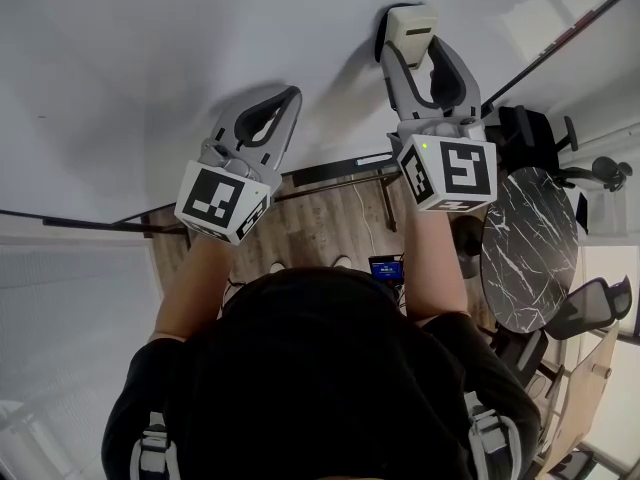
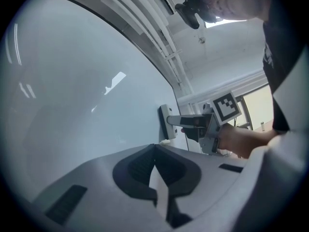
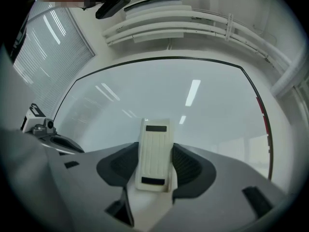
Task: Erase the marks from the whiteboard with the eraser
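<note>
The eraser [image 3: 154, 153] is clamped across its long sides by the right gripper [image 1: 420, 60], whose jaws are spread only as wide as the eraser's body. It is held up at the whiteboard [image 1: 150, 48], to the right of the left gripper [image 1: 290, 96]. The left gripper's jaws are brought together tip to tip, and nothing is held in them.

The eraser is judged light and stiff, a ribbed plastic shell with a softer dark wiping face. The smooth shell could twist under sideways drag, so a hold at mid-length, as now, is best.

The ribbed back is shown only in the right gripper view. Only from the left gripper view, side-on, does the dark face appear laid flat against the board. No marks can be made out on the board in any view.
</note>
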